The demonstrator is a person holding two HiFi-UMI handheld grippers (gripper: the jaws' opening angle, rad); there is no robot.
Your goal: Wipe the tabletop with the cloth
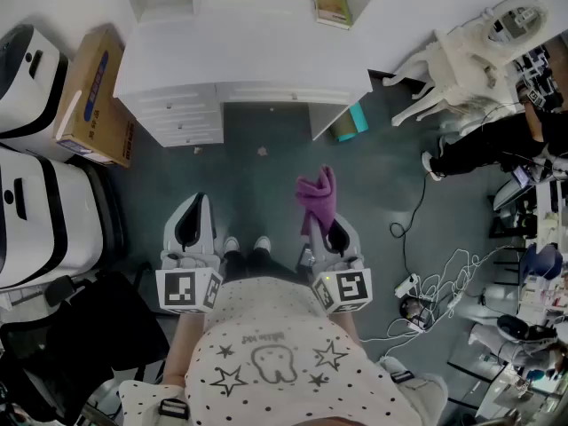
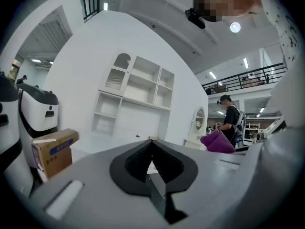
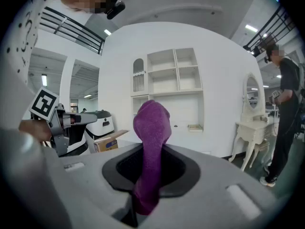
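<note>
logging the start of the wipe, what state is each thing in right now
left hand-held gripper: shut, empty
right hand-held gripper: shut on the purple cloth
purple cloth: bunched, standing up out of the jaws, off the tabletop
desk drawers: closed
book: closed, lying flat on the white tabletop

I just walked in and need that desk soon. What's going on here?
A person stands facing the white desk, a gripper in each hand. The right gripper is clamped on a purple cloth, held up in the air short of the desk. The left gripper is shut and empty. Wiping has not begun.
</note>
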